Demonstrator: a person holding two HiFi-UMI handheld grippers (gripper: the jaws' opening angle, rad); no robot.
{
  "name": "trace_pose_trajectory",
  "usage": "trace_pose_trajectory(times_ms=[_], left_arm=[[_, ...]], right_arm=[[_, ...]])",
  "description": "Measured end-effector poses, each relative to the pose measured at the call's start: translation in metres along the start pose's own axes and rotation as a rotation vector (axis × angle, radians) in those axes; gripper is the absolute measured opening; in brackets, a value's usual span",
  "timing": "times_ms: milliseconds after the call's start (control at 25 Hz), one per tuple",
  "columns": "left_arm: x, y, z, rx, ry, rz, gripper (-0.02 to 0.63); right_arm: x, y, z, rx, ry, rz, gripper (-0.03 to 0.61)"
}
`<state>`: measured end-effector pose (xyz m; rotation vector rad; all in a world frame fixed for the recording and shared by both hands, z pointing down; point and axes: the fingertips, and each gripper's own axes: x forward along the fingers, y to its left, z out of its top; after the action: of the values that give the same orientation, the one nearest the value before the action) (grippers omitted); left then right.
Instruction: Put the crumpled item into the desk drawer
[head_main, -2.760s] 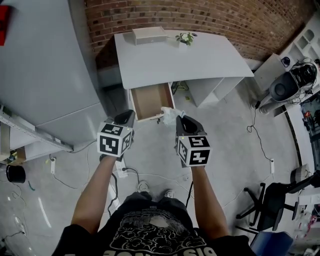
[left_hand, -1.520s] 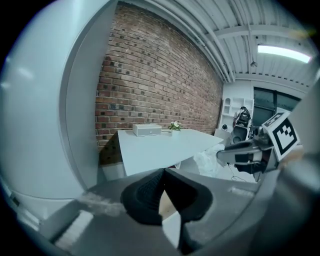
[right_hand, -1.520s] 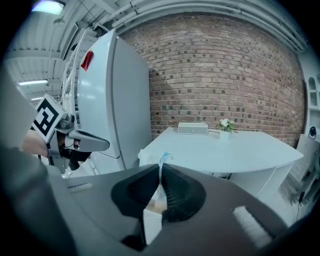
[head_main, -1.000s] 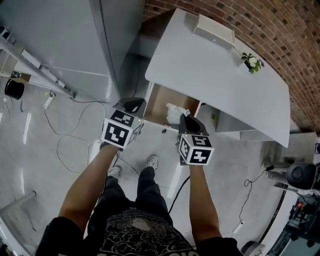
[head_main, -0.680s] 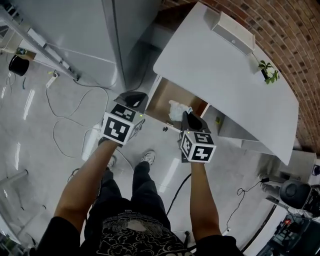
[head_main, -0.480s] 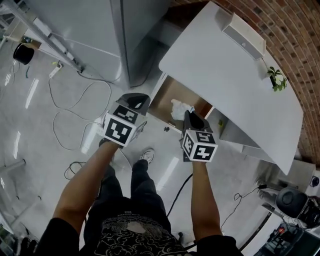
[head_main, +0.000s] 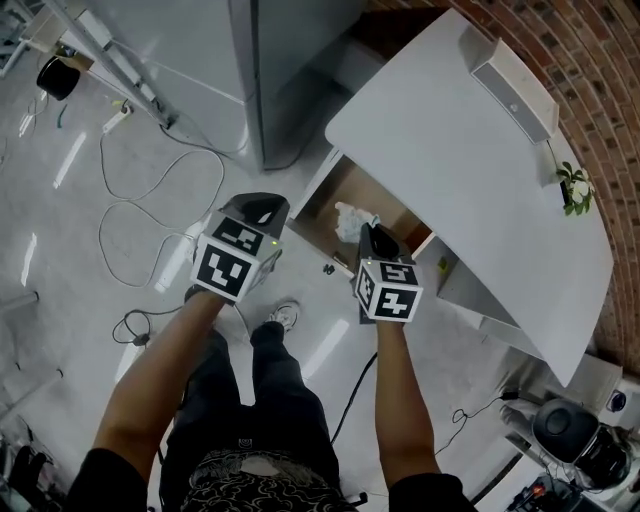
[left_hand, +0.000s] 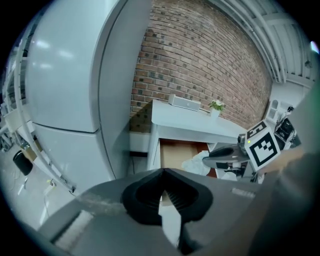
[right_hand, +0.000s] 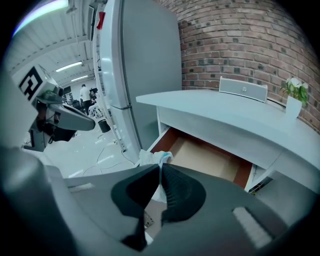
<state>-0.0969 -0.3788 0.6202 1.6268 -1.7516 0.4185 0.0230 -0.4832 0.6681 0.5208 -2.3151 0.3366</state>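
A white crumpled item (right_hand: 149, 159), perhaps paper, hangs pinched in the right tongs (right_hand: 160, 167) over the front edge of the drawer (right_hand: 210, 161), which is pulled open, brown-lined, beneath the desk (head_main: 450, 150).

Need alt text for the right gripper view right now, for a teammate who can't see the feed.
The right gripper, jaws shut on a crumpled white item, holds it at the outer end of the open desk drawer. Behind, the white desk carries a small potted plant against a brick wall.
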Motion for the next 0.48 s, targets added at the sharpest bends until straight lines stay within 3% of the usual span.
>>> trace_pose_trajectory(times_ms=[480], left_arm=[[0.024, 0.004, -0.025, -0.019, 0.037, 0.010, 0.000]], right_arm=[[0.054, -0.008, -0.033, -0.055, 0.067, 0.023, 0.018]])
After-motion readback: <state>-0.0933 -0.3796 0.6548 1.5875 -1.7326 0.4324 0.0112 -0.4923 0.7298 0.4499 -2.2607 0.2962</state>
